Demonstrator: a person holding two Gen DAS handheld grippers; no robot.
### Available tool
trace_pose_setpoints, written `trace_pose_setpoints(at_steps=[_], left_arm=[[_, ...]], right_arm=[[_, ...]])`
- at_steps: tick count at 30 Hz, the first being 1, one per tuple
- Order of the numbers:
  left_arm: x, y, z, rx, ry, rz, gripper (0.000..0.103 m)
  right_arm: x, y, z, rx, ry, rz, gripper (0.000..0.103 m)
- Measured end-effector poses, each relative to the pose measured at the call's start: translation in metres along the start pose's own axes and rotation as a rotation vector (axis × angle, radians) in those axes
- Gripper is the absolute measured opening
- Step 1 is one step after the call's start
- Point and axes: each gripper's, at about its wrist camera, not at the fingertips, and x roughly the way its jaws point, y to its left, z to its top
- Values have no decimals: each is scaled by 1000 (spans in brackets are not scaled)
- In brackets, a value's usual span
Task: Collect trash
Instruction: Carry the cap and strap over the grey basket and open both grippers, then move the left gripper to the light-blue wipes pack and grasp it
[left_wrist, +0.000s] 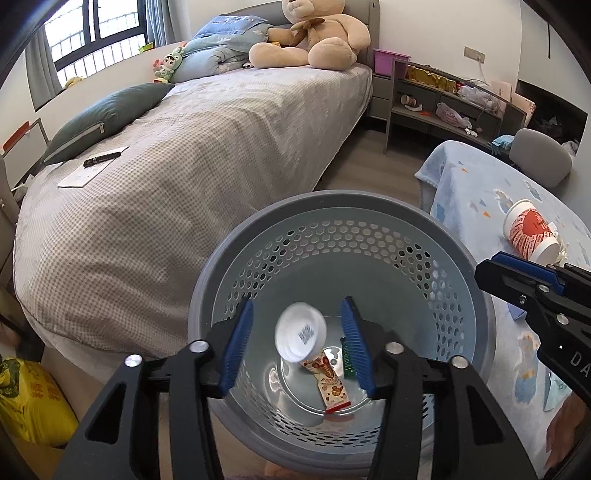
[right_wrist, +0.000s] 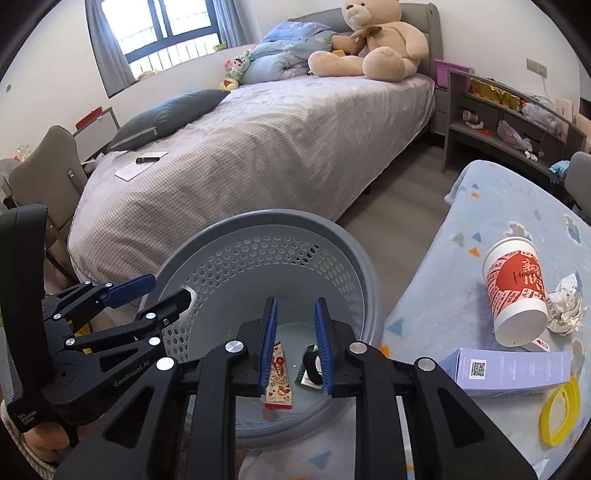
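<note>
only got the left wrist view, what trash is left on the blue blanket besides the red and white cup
Observer: A pale purple box lies flat just in front of that paper cup.
Operator: anything else near it
Observer: A yellow ring lies beside the box, toward the near edge.
Operator: right gripper holding anything
Observer: No, the right gripper is open and empty above the bin.

Daylight from the window (left_wrist: 92, 33); fisheye-warped edges, dark corners.
</note>
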Motion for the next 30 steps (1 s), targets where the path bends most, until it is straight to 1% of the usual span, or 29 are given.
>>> trace_pose_setpoints(at_steps=[1,2,7,12,25,30], left_arm=[[-1,1,0,-9,-6,4,62],[-2,3,0,-16,-11,5,63],[0,6,-1,-30,-1,24,68],[-3,6,-1,-28,-13,40,72],[-8,8,-1,-40,-30,31,72],[-13,4,-3,-24,-46,19,72]], right_arm=[[-1,-1,0,3,-4,-3,44],[-2,-1,0,5,-14,-4,50],[-5,-2,1,6,-26,-11,51],[-6,-4,1,11,-30,-17,53],[-18,-9,-2,30,-49,-31,58],[-27,-12,-8,46,-51,-45,58]])
